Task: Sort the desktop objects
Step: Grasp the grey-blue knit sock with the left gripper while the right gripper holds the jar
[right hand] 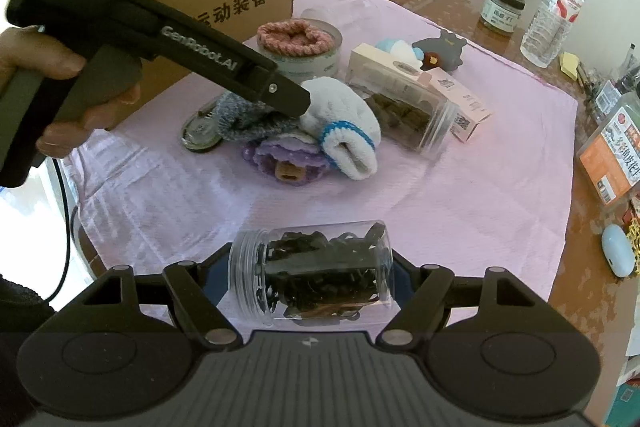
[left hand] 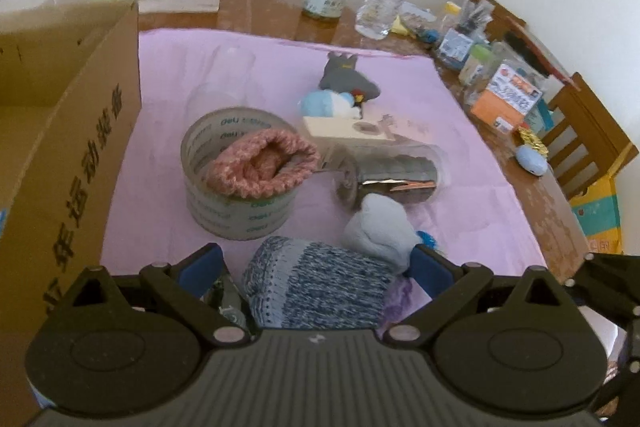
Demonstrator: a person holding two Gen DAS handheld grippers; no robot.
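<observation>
Pink cloth [right hand: 460,187] lies bare between your right gripper [right hand: 310,277] and the sock pile, and runs bare to its right edge beside the wooden tabletop clutter. That gripper is clenched on a clear jar [right hand: 316,271] lying sideways near the cloth's near edge. Your left gripper [left hand: 316,267] stands spread around the blue knit sock [left hand: 316,287], with the cardboard box [left hand: 68,155] wall close at its left and the tape roll [left hand: 236,183] just ahead.

Two close wrist views over one shared pink cloth [left hand: 160,131], opposite sides.
</observation>
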